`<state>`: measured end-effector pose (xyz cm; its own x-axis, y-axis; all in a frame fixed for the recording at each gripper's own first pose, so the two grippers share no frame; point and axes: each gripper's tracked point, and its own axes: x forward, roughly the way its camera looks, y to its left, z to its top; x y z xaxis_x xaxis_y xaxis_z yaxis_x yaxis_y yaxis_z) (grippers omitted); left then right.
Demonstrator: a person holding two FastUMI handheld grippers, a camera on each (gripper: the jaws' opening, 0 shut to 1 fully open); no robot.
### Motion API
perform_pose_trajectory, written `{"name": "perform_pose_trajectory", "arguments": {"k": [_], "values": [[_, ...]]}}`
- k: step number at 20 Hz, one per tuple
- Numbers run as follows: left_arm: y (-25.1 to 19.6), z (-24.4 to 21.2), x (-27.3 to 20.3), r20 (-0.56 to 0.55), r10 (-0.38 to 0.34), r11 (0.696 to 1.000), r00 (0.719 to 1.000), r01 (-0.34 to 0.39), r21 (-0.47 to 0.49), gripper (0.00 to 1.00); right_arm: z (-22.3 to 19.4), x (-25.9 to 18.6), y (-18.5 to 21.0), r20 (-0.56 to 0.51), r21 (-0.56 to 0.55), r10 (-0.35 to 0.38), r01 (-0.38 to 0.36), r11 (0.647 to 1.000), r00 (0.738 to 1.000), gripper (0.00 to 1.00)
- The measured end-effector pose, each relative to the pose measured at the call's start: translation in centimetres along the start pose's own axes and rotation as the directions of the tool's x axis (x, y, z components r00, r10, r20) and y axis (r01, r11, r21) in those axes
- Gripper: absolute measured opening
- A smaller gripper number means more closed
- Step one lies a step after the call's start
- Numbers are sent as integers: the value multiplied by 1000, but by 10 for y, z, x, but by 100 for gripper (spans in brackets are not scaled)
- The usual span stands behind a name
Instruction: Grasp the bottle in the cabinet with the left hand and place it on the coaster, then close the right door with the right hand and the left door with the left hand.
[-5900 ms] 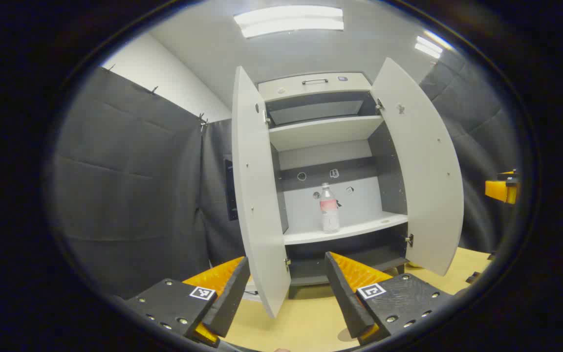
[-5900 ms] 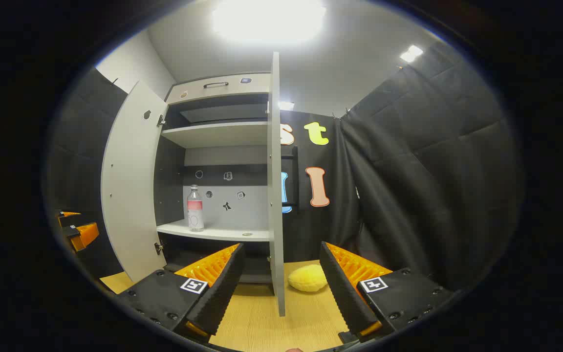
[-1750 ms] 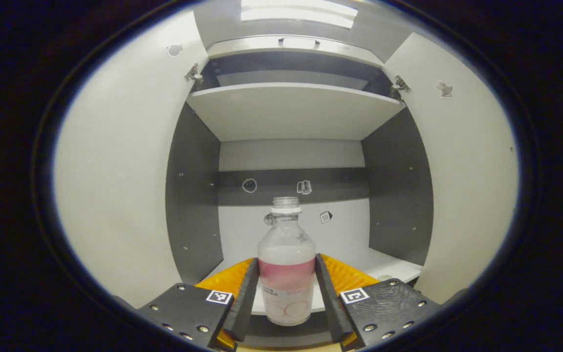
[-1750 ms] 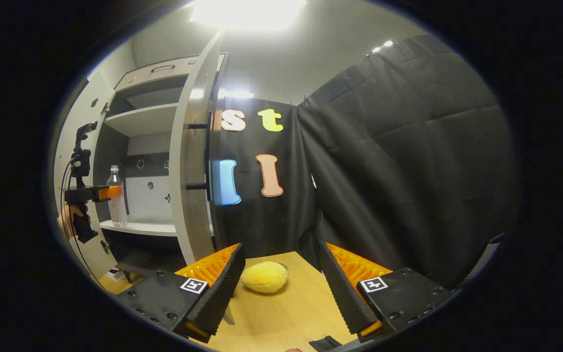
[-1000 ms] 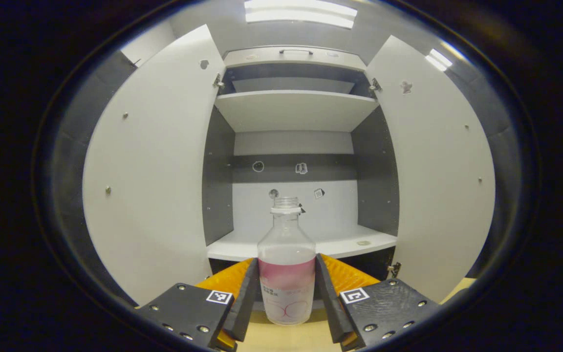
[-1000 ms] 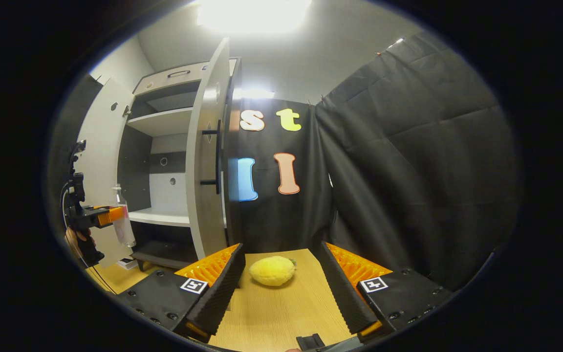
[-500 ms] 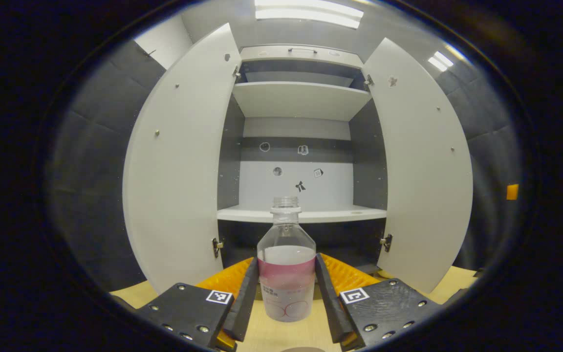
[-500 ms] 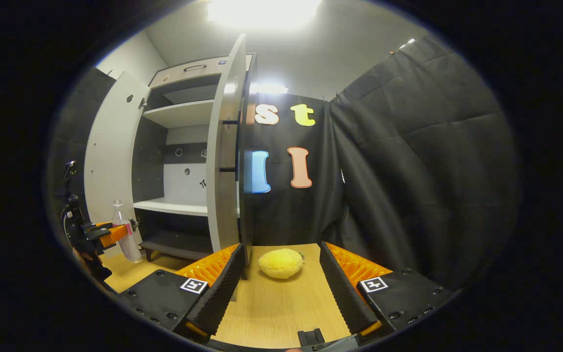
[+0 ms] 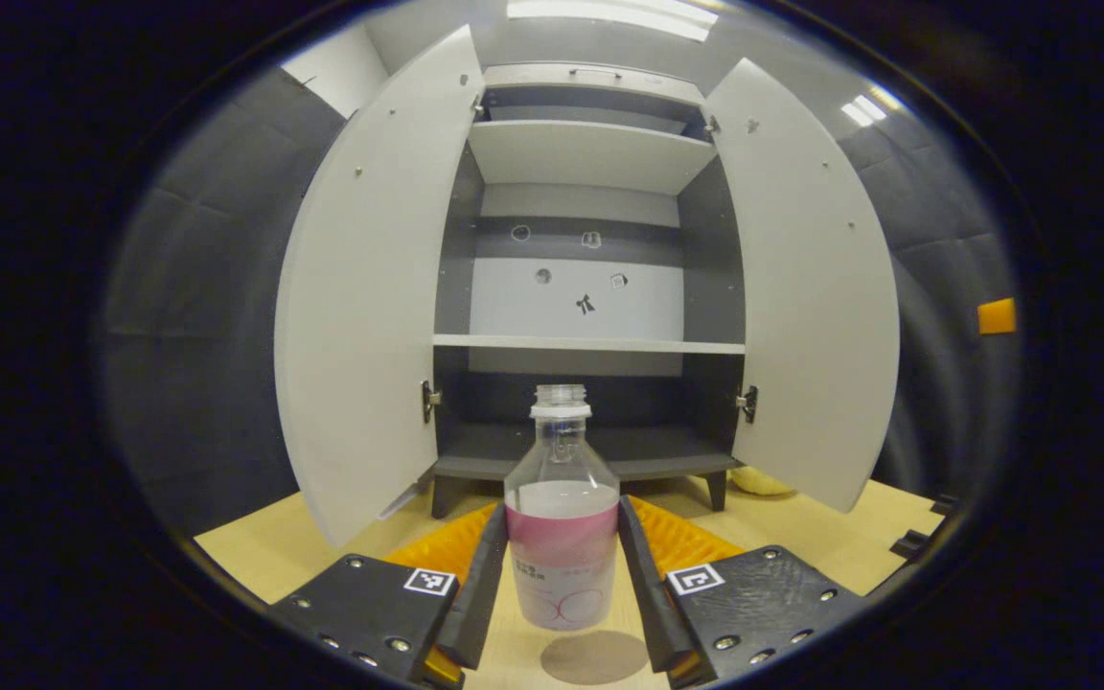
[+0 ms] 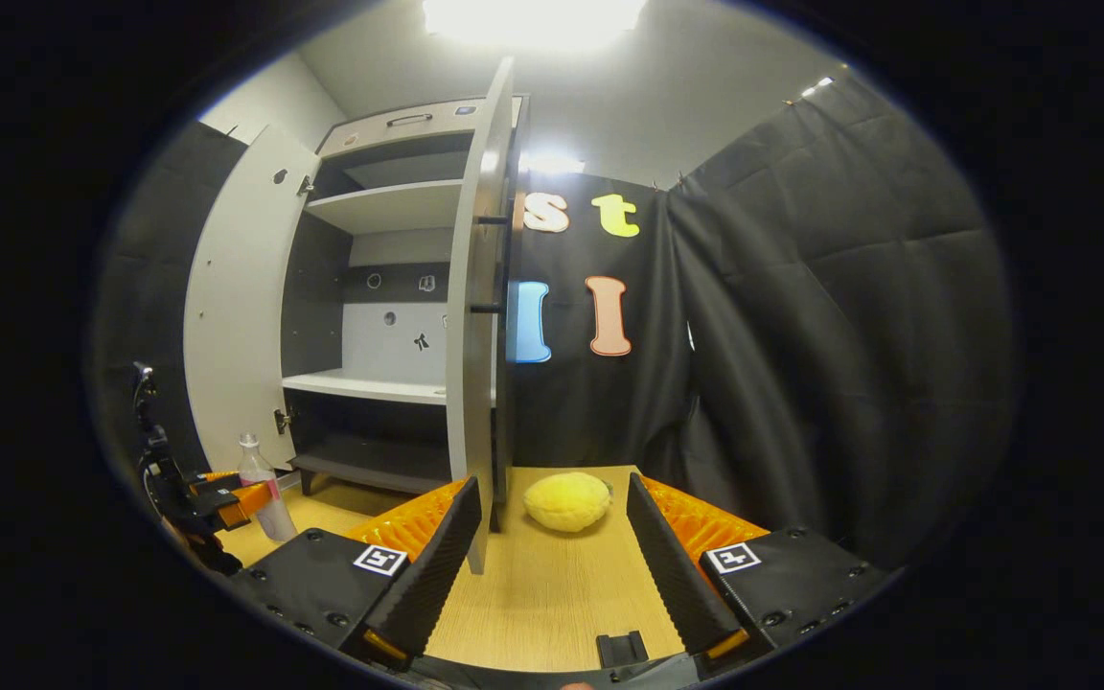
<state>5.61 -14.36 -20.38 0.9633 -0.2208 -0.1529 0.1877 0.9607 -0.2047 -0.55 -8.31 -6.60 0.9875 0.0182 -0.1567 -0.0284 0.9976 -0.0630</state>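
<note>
My left gripper (image 9: 559, 575) is shut on a clear bottle (image 9: 562, 522) with a pink label and no cap, held upright just above the wooden table. A round brownish coaster (image 9: 594, 657) lies on the table right under and slightly in front of the bottle. Behind stands the cabinet with its left door (image 9: 365, 287) and right door (image 9: 801, 287) both swung wide. In the right gripper view my right gripper (image 10: 547, 565) hangs open over the table, beside the right door's edge (image 10: 475, 316); the bottle (image 10: 264, 498) and left gripper (image 10: 243, 501) appear low at the far left.
A yellow plush toy (image 10: 566, 500) lies on the table (image 10: 552, 604) just ahead of my right gripper, near the right door's foot. Black cloth walls close the booth on both sides. The cabinet's middle shelf (image 9: 590, 343) is bare. A small black clip (image 10: 621, 649) sits at the table's front edge.
My left gripper has carried the bottle out of the cabinet and lowered it toward the table; the coaster has come into sight beneath it. The right gripper shifted slightly, still open.
</note>
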Motion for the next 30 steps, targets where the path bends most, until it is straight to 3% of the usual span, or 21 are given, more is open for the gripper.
{"name": "perform_pose_trajectory", "arguments": {"k": [8, 9, 11, 14, 20, 21, 22, 23, 25, 26, 27, 30], "values": [[-19, -54, -5, -54, 1, 999, 999, -3, -37, 65, -5, -10, -3, -36, -27, -9, 8, 1000, 999, 97], [-20, -59, -5, -57, 8, 999, 998, -10, -39, 65, -5, -11, -4, -38, -32, -12, 11, 999, 999, 94], [-20, -67, -5, -55, 18, 999, 998, -20, -40, 68, -5, -12, -3, -42, -43, -13, 11, 999, 999, 97], [-22, -83, -8, -73, 26, 999, 997, -30, -43, 65, -9, -11, 2, -54, -50, 3, -5, 999, 999, 97], [-32, -85, -16, -61, 26, 1000, 998, -26, -3, 66, -17, -9, 8, -84, 1, 27, -27, 1000, 996, 94], [-33, -85, -18, -68, 25, 1000, 997, -25, 0, 72, -17, -8, 8, -84, 16, 26, -25, 1000, 996, 98], [-35, -87, -21, -75, 20, 1000, 997, -20, 2, 61, -17, -7, 7, -85, 29, 24, -22, 999, 996, 98], [-37, -88, -24, -83, 20, 1000, 996, -19, 6, 69, -18, -7, 6, -87, 40, 21, -17, 999, 996, 98], [-37, -85, -28, -94, 25, 1000, 995, -24, 18, 76, -18, -5, 6, -94, 67, 23, -17, 998, 995, 97], [-37, -84, -30, -100, 24, 1000, 995, -22, 18, 94, -18, -4, 5, -93, 79, 24, -16, 997, 995, 98], [-36, -80, -31, -105, 27, 999, 994, -25, 21, 88, -16, -2, 5, -90, 89, 26, -18, 996, 996, 97], [-33, -56, -37, -84, 38, 999, 996, -35, 36, 88, -7, -1, 4, -64, 103, 31, -25, 994, 997, 97]]}}
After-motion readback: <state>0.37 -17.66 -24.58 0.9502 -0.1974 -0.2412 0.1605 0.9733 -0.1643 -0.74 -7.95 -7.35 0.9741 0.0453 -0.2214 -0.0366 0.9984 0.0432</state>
